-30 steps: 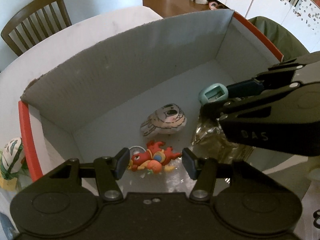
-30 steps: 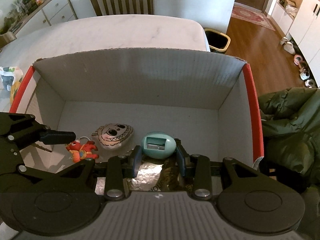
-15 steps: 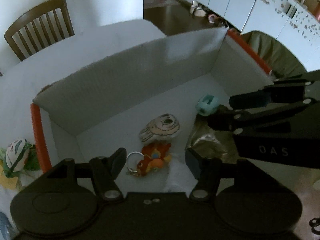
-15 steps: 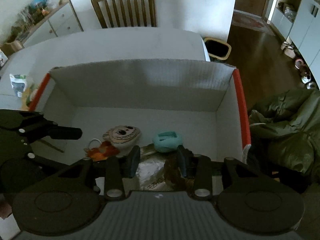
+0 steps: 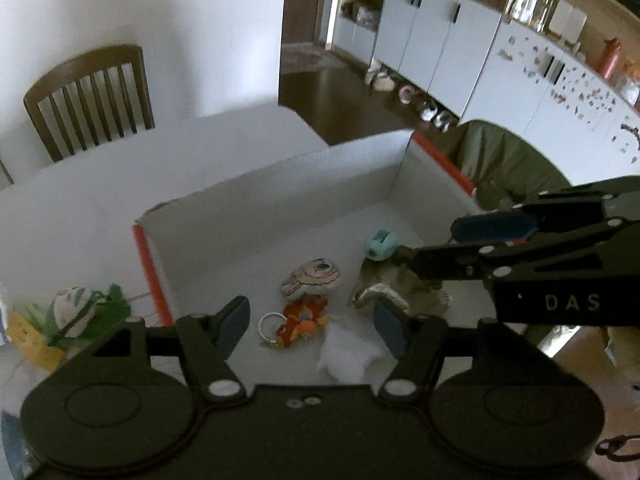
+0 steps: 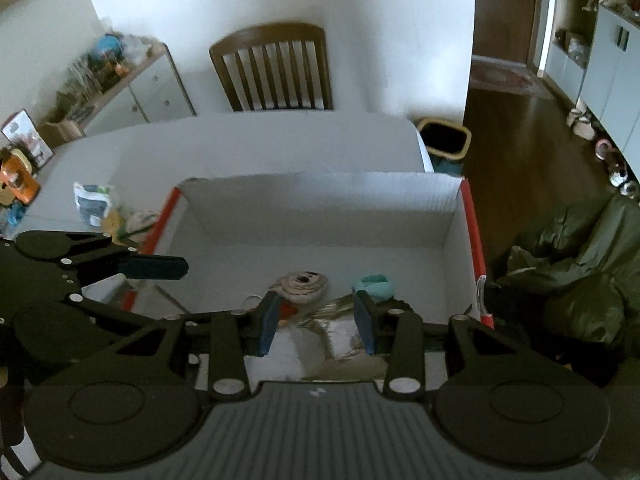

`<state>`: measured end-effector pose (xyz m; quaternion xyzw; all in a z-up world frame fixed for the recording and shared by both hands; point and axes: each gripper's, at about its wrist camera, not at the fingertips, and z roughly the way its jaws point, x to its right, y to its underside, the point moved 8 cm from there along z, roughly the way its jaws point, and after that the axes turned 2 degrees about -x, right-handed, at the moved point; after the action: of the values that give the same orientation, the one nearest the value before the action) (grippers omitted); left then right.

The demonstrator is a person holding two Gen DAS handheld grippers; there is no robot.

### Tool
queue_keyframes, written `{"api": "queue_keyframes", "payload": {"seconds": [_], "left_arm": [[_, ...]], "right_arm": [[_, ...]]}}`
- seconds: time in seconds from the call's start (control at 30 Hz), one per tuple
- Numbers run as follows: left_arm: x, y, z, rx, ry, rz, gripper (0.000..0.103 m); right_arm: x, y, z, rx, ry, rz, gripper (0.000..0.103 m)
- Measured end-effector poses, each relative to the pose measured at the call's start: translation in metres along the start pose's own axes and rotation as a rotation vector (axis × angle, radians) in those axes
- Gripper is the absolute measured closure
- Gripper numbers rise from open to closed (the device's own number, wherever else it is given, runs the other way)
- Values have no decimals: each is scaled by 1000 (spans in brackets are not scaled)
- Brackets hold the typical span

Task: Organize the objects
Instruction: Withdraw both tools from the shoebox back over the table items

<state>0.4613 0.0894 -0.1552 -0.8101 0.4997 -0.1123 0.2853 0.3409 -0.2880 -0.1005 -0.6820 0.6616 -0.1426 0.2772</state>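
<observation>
Toys (image 5: 310, 282) in box (image 5: 280, 196), below spread, empty fingers (image 5: 234, 322).

A white box (image 5: 304, 208) is edged in orange-red along its two side rims. Inside it, a mint-green gadget (image 5: 382, 244), a cream pouch (image 5: 312, 282) printed with dark outline drawing, an orange and red toy (image 5: 302, 322), a white cloth (image 5: 348, 354) and a crinkled gold-silver foil bag (image 5: 380, 288) are seen. Green, white and yellow are shown on a packet (image 5: 76, 314) by the box's left edge.
</observation>
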Motion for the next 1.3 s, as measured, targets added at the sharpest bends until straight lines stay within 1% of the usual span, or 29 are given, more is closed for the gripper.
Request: {"api": "queue_keyframes", "payload": {"seconds": [0.27, 0.3, 0.33, 0.43, 0.53, 0.63, 0.7, 0.77, 0.87, 0.9, 0.97, 1.1, 1.17, 1.27, 1.3], "left_arm": [[-14, 12, -49, 96, 16, 5, 35], [-16, 13, -53, 106, 17, 4, 34], [-19, 16, -57, 115, 17, 2, 32], [-32, 25, -76, 143, 12, -1, 31], [-46, 35, -94, 160, 12, -12, 28], [-60, 43, -110, 180, -8, -12, 24], [-69, 49, -120, 189, -10, -17, 23], [-78, 54, -129, 193, -14, -24, 22], [-90, 62, -139, 202, -31, -21, 20], [-94, 65, -143, 203, -26, -26, 19], [-101, 72, -147, 203, -22, -34, 17], [-118, 85, -156, 208, -37, -36, 12], [-127, 91, -159, 208, -36, -39, 7], [-141, 100, -163, 215, -45, -44, 1], [-146, 102, -164, 217, -53, -47, 1]], "right_arm": [[-23, 12, -36, 62, -25, 32, 64], [-27, 14, -40, 71, -32, 39, 63], [-31, 16, -45, 79, -38, 45, 62], [-45, 21, -57, 106, -57, 51, 56], [-61, 27, -66, 128, -69, 52, 53], [-76, 32, -73, 147, -75, 58, 51], [-87, 37, -76, 156, -74, 54, 50], [-97, 40, -77, 162, -78, 53, 45], [-112, 44, -78, 167, -82, 53, 45], [-117, 45, -78, 167, -85, 55, 45], [-127, 48, -77, 168, -86, 58, 41], [-147, 51, -76, 182, -92, 49, 35], [-158, 51, -74, 187, -91, 43, 27], [-175, 52, -67, 180, -92, 34, 26], [-179, 52, -64, 175, -90, 32, 26]]}}
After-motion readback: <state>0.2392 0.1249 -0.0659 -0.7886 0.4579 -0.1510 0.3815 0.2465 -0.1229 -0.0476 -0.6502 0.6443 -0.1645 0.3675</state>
